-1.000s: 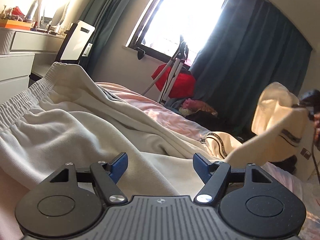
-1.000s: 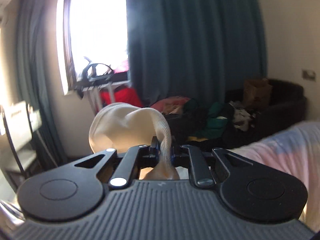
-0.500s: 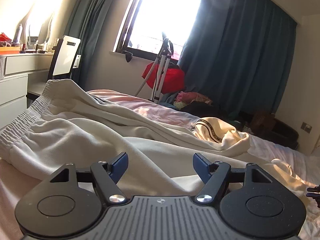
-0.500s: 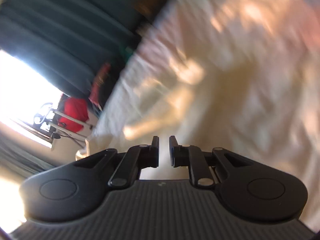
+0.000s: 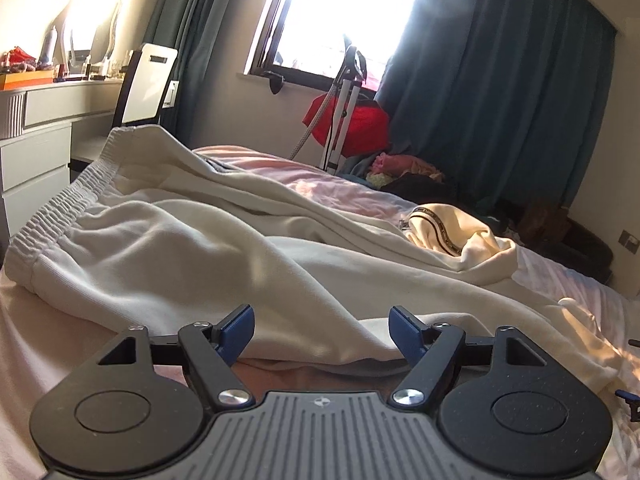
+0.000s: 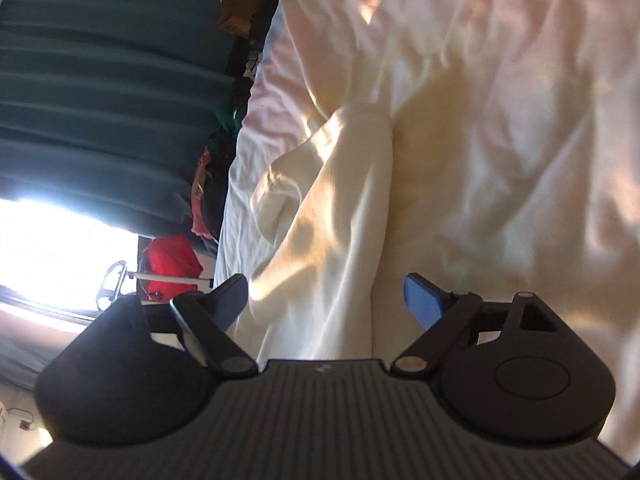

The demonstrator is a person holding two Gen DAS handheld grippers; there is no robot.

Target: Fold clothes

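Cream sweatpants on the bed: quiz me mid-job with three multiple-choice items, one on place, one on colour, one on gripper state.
1. Where does the cream fleece sweatpants' elastic waistband lie in the left wrist view?
A. far left, toward the white dresser
B. by the window
C. on the floor

2. What colour are the curtains?
A. white
B. dark teal
C. red

3. How is the right gripper?
A. shut on the cuff
B. open over the ribbed cuff end
C. out of view

Answers: 1 A, the gathered band sits at the left edge; 2 B, teal folds flank the window; 3 B, blue pads stand apart.
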